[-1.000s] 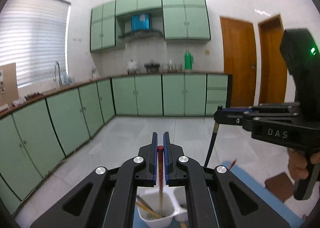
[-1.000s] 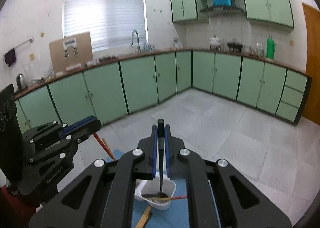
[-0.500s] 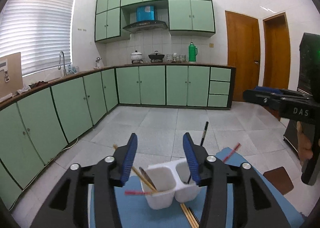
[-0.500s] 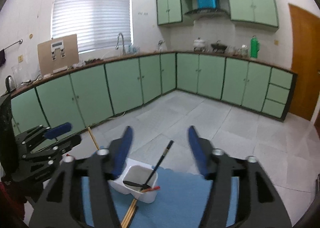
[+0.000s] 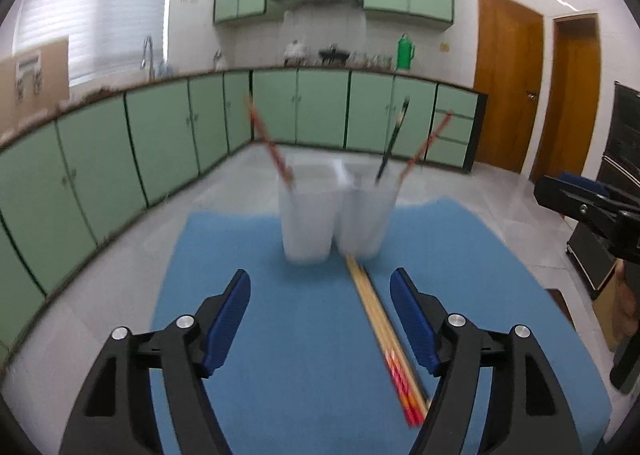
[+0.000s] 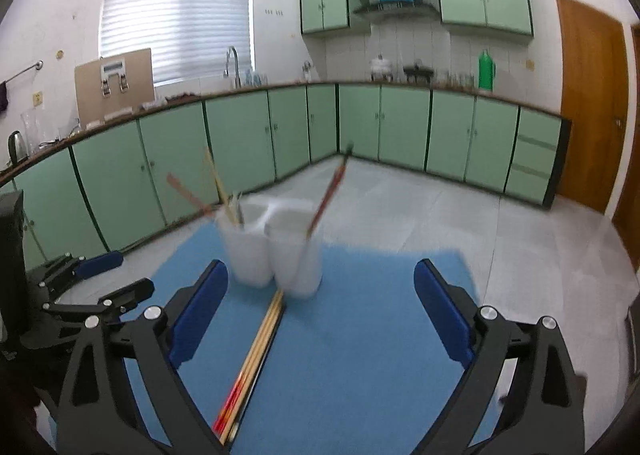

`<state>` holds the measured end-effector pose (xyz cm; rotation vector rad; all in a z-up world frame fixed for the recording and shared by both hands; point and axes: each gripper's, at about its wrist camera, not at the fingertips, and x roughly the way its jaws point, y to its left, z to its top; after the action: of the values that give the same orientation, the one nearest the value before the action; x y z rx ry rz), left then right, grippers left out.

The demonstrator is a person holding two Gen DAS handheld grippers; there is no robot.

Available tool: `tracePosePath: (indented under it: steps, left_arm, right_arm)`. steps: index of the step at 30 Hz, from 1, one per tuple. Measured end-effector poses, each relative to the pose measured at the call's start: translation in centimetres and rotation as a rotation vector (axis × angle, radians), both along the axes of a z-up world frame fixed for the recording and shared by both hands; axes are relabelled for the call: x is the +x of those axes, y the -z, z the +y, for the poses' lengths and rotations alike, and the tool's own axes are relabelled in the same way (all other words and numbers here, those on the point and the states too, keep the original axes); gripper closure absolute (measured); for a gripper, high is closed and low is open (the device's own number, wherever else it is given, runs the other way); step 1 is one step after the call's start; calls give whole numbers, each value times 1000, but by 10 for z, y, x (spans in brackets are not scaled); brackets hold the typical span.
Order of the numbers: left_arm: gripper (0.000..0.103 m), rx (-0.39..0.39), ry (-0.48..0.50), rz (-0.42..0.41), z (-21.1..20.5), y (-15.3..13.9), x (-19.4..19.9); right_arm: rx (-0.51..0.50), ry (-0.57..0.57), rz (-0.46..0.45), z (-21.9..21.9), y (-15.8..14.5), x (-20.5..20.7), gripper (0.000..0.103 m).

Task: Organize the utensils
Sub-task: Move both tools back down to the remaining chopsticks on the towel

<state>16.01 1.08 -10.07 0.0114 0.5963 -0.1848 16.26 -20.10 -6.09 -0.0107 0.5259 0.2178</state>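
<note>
Both grippers are empty and their jaws are opening. Left gripper [image 5: 320, 319] hovers low over the blue mat [image 5: 280, 355] with nothing between its blue pads, though the loose chopsticks [image 5: 384, 335] lie on the mat just inside its right pad. Farther off, in the middle of the mat, stands the white two-cup holder [image 5: 334, 215]: its left cup holds a red-tipped stick, its right cup a dark-handled utensil and another red stick. Right gripper [image 6: 320, 311] is spread wide over the near right of the mat, also holding nothing. Judging by this, several utensils are already sorted upright; the bundle of chopsticks lying flat remains to be picked up and placed.
</note>
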Motion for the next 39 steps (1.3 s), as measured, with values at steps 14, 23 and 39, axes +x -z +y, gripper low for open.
tracePosePath:
  steps: [14,23,39]
  left_arm:
    - [31,95,-16,230,0,93,-30]
    - [29,116,-25,266,10,98,-36]
    - [29,100,-24,303,11,102,-31]
  right_arm:
    - [9,29,285,36,121,-45,12]
    - [-23,-19,373,62,147,-55,29]
    - [-62,-24,389,69,149,-54,34]
